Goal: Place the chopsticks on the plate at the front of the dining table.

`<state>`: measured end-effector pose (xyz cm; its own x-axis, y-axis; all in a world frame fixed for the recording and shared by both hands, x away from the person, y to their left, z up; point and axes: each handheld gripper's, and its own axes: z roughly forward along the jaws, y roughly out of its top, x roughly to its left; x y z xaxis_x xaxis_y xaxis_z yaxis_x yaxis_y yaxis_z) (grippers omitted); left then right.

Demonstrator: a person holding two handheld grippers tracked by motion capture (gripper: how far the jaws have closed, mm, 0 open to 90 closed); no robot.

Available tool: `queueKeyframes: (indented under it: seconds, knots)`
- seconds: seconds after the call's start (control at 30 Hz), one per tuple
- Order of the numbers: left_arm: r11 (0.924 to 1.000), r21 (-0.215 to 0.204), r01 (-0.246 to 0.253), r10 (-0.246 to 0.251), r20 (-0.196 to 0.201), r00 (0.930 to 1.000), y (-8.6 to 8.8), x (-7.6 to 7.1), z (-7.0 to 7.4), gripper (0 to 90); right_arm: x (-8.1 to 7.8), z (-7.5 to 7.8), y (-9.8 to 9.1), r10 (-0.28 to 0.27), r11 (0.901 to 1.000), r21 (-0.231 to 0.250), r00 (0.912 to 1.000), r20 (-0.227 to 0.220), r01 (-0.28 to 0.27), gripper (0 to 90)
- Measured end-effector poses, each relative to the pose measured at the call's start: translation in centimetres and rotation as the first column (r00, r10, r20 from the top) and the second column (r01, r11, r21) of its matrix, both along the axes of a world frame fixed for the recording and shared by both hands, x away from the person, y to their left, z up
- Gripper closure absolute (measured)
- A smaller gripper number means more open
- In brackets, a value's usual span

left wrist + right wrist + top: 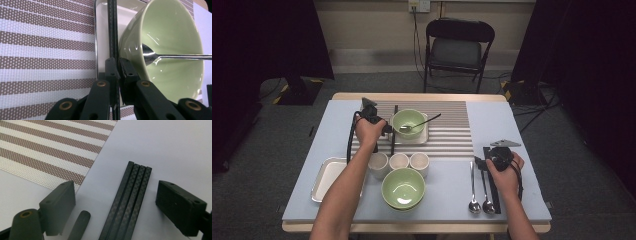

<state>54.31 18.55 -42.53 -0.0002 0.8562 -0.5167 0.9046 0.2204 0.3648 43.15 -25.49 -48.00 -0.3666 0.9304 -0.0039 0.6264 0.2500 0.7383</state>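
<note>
- Your left gripper [117, 65] has its jaws pinched on a thin black carbon-weave chopstick [112, 30], lying beside the pale green ceramic bowl [172, 45] on the white rectangular tray [102, 30].
- Your right gripper [115, 202] has its jaws spread around four black chopsticks [130, 200] lying together on the pale blue tabletop [162, 145].

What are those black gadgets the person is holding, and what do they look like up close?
Each is a hand-held gripper. The left hand-held gripper is black, with two flat-padded jaws, brass-coloured pivot rings and a trailing black cable. The right hand-held gripper has matching blocky black jaws and carries a grey three-cornered plate on top. Both forearms are bare, without sleeves.
</note>
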Motion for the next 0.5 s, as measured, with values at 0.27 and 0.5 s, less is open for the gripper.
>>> queueKeyframes:
  seconds: [0.27,0.5]
  knots:
    - [0.9999,0.001,0.012,-0.012,0.006,0.9999,0.59,-0.48,0.43,85.7,0.0,0.0,0.0,0.0,1.0,0.0,1.0,0.0,0.0,15.0]
    - [0.9999,-0.014,0.01,-0.01,0.005,0.9999,0.98,-0.79,0.38,84.4,0.0,0.0,0.01,-0.001,1.0,0.001,1.0,0.0,0.001,15.1]
